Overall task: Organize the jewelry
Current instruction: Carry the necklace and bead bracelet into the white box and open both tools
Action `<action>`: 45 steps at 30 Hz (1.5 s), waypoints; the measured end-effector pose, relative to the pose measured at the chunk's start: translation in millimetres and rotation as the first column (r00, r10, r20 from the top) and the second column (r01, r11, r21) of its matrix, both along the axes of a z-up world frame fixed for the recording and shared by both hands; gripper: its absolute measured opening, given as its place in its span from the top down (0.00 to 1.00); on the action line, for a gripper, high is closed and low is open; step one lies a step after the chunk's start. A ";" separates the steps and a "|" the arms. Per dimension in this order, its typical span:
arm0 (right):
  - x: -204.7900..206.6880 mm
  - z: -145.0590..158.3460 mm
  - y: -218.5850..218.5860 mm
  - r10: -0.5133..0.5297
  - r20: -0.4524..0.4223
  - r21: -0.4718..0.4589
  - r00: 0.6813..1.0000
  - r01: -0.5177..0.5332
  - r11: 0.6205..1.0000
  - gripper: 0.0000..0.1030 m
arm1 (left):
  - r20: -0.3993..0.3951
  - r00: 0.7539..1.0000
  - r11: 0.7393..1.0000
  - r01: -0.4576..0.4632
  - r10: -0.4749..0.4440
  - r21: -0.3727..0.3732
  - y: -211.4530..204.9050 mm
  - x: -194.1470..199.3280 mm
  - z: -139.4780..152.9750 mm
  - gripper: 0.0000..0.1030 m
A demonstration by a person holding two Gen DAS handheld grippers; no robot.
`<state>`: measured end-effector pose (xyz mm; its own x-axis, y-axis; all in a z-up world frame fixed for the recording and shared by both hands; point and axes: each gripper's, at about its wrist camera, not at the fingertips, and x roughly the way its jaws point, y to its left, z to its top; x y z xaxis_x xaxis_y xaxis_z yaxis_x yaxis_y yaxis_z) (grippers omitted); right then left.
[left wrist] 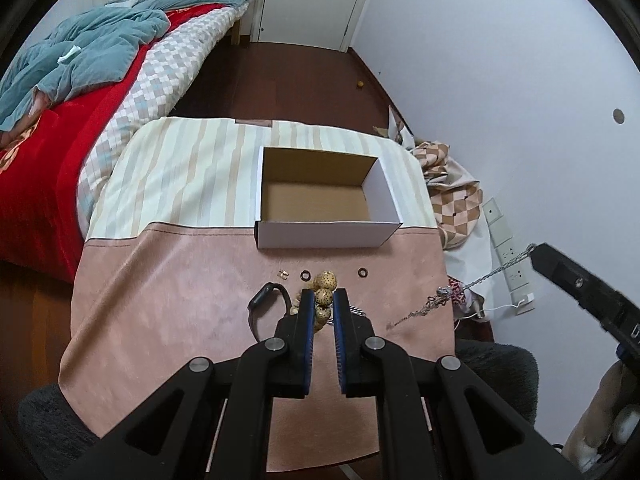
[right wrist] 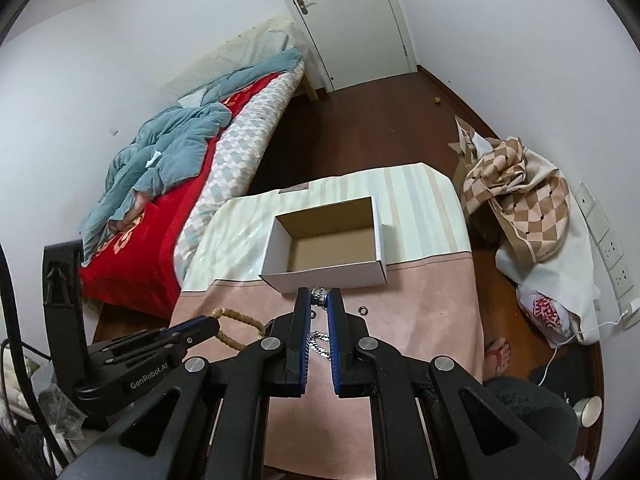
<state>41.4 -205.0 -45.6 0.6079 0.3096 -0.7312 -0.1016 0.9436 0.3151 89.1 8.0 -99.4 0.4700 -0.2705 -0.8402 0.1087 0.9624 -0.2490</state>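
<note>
The black watch [left wrist: 266, 300] lies on the pink cloth [left wrist: 160, 320] left of the box [left wrist: 326, 232], nearer the camera; beside it the left gripper [left wrist: 323, 294] is clamped on the bead bracelet [left wrist: 325, 286]; two dark rings [left wrist: 305, 275] lie just before the box; right of them the right gripper [right wrist: 319, 296] pinches a silver chain [right wrist: 319, 295], lifted before the box's front wall.
</note>
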 end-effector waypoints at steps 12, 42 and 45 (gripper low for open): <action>25.7 43.6 14.7 0.066 0.076 -0.014 0.995 -0.065 0.998 0.92 | 0.076 0.997 0.999 0.032 -0.032 -0.008 -0.8 26.9 44.8 0.94; 262.5 -119.4 34.3 0.115 -0.303 -0.026 0.946 -0.129 0.991 0.91 | -0.184 0.983 0.998 0.032 -0.022 0.049 -13.8 224.0 -78.1 0.92; 265.1 -130.7 31.8 0.115 -0.337 -0.027 0.935 -0.132 0.991 0.88 | -0.178 0.984 0.999 0.015 -0.005 0.053 -13.4 224.8 -76.1 0.89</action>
<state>306.5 -173.2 -176.3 0.2858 0.3260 -0.9011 -0.1152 0.9452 0.3054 313.8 -5.3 -175.5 0.3090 -0.2269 -0.9236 0.0771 0.9739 -0.2135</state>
